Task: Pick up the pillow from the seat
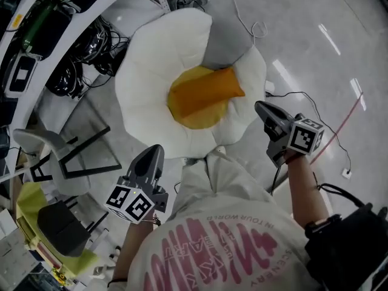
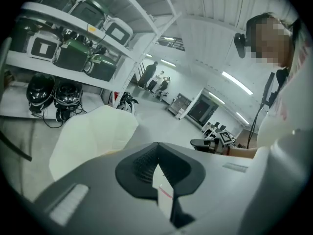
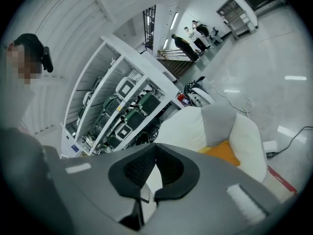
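Note:
A white, petal-shaped floor seat [image 1: 145, 83] with a yellow middle lies in front of me. An orange cushion [image 1: 212, 88] rests flat on that yellow middle, and a grey pillow [image 1: 229, 36] leans against the seat's far rim. My left gripper [image 1: 156, 151] hovers just short of the near left rim, shut and empty. The right gripper [image 1: 261, 107] hangs beside the near right rim, also shut with nothing in it. The left gripper view shows closed jaws [image 2: 157, 166] and a white petal [image 2: 93, 133]. Past the right gripper [image 3: 154, 176], its view shows the grey pillow [image 3: 219, 124].
White shelving [image 1: 36, 17] with green cases and black cable coils stands at the far left. A grey chair [image 1: 45, 147] and black frame sit at the left. Cables [image 1: 303, 96] and a red floor line [image 1: 345, 120] run at the right. People stand far off [image 3: 188, 38].

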The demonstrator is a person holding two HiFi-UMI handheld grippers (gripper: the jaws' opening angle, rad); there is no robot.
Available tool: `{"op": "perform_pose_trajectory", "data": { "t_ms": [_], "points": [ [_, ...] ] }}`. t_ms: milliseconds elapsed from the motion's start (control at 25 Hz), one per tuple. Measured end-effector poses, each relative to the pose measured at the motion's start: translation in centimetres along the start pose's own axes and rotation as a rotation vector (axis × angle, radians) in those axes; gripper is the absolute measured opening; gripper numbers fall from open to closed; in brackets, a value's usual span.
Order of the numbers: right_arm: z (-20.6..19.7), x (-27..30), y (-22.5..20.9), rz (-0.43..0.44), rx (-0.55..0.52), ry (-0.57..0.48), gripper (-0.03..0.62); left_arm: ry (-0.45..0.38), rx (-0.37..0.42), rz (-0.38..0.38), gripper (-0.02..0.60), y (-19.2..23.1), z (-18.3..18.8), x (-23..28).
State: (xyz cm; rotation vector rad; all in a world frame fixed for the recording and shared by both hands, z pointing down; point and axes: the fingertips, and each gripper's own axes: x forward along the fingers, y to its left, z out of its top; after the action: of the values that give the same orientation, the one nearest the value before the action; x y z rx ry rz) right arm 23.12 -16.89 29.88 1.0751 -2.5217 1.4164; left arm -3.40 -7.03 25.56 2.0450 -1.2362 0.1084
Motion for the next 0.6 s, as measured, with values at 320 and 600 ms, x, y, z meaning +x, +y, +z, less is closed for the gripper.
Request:
{"op": "perform_pose_trajectory", "data": {
  "t_ms": [320,600],
  "points": [
    [-3.2,3.2,-10.0,-0.100,0.099,-0.083,0.005,0.099,0.006,0.007,0.012,7.8,-5.9,7.9],
    [-8.5,8.3,-19.7,-0.132,0.140,-0.120,0.005,0.109,-0.051,0.043,0.012,16.5,-13.3,15.5]
  ]
}}
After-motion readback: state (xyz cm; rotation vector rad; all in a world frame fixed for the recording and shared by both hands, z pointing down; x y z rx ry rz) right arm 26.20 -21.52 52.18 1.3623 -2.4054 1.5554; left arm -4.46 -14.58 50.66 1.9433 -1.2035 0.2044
